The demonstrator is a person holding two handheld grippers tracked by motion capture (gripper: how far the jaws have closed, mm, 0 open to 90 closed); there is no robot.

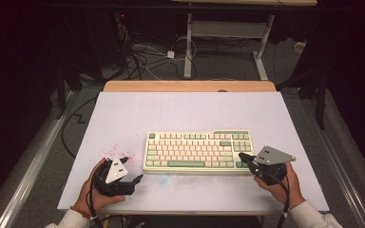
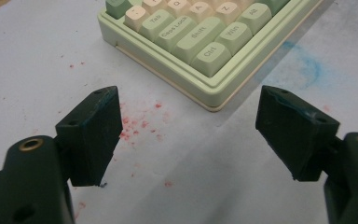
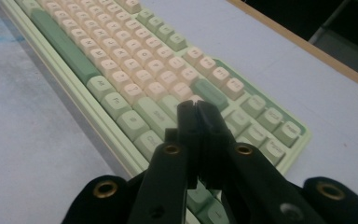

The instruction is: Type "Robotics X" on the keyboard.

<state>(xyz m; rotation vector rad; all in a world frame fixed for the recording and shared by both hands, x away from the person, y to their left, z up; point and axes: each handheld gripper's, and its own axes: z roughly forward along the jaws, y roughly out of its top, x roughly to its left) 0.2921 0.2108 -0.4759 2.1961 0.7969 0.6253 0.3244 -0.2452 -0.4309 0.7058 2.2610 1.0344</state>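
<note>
Keyboard (image 1: 198, 151) centred on white table (image 1: 123, 114). Left gripper (image 2: 189, 135) spread wide, empty, low over red specks (image 2: 137, 125) just off keyboard's near-left corner. Right gripper (image 3: 197, 108) pressed together, tips over keys at right end; contact unclear.

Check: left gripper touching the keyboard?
Apart. In the left gripper view the open left gripper shows bare stained table between its jaws and the keyboard corner.

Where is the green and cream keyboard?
The green and cream keyboard lies mid-table in the high view, between the open left hand-held gripper and shut right one.
</note>
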